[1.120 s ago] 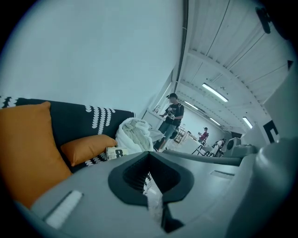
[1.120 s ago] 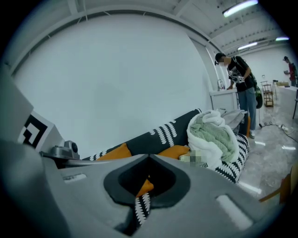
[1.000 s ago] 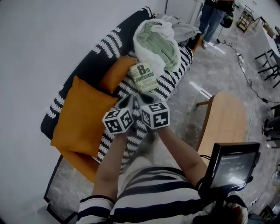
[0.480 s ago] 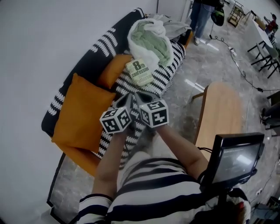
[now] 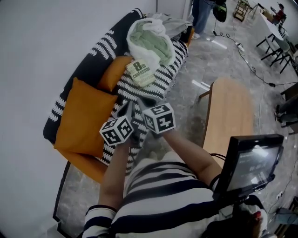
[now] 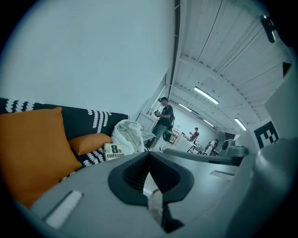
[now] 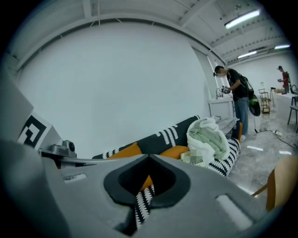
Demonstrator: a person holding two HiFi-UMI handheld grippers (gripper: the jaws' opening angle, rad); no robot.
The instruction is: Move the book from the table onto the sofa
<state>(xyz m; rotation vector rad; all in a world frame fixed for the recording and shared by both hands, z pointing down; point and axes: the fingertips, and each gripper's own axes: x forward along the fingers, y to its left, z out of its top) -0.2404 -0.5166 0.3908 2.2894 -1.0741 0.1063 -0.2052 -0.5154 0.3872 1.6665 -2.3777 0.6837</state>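
Observation:
The book, a pale paperback with "8th confession" on its cover, lies on the striped sofa seat against a white and green blanket bundle. It also shows in the left gripper view as the book and, blurred, in the right gripper view as the book. My left gripper and right gripper hang side by side in front of the sofa, a short way back from the book. Both are shut with nothing between the jaws, as the left gripper and right gripper show close up.
Two orange cushions lean on the sofa's dark back. A wooden table stands to the right across a strip of marble floor. A person stands beyond the sofa's far end. A screen sits low right.
Both grippers have drawn back together from the book and risen a little. The book stays where it lies on the sofa.

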